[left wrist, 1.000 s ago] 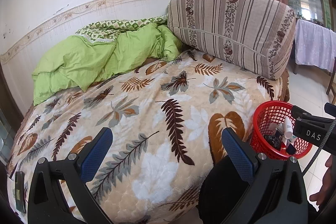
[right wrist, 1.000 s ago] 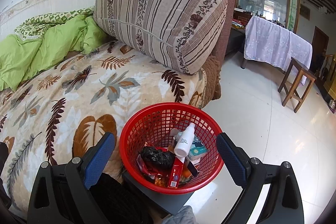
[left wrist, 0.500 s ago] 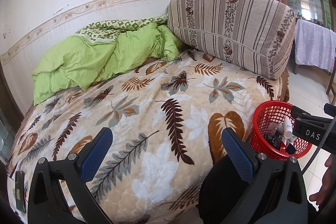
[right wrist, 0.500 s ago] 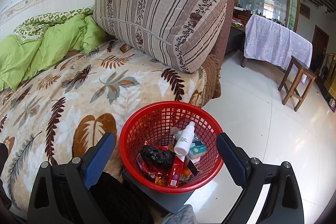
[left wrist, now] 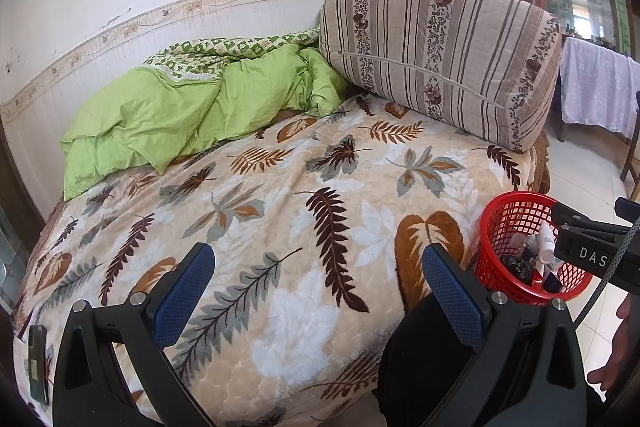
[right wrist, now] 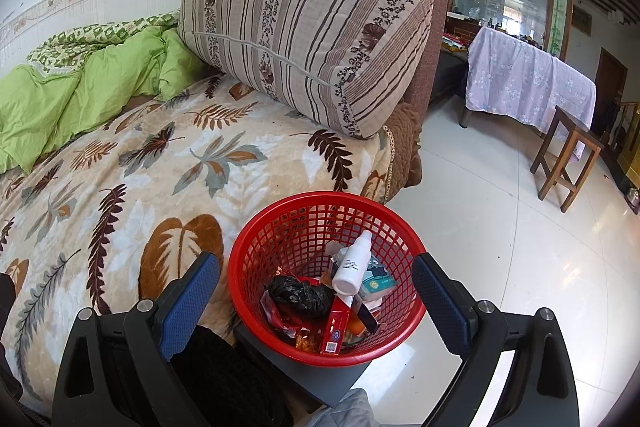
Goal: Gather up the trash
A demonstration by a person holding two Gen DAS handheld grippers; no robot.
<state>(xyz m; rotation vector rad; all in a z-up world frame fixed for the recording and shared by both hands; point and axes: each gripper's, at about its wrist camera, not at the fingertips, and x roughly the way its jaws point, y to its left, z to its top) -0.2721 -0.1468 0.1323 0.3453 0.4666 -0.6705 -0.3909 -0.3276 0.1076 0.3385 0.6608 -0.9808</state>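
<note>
Comparing against a second earlier, I found almost nothing had moved. Right gripper (right wrist: pixel 316 291) hung spread and empty over the red basket (right wrist: pixel 280 219), trash inside; left gripper (left wrist: pixel 318 291), also spread, faced the bare bedspread (left wrist: pixel 280 163). Collection looked finished.

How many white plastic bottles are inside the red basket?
1. The white plastic bottle leans upright among wrappers in the round red mesh basket. Others may be hidden below the trash.

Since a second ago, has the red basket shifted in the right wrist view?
No. The red basket keeps its place against the bed edge and striped cushion; only a tiny upward drift in frame, likely camera motion.
</note>
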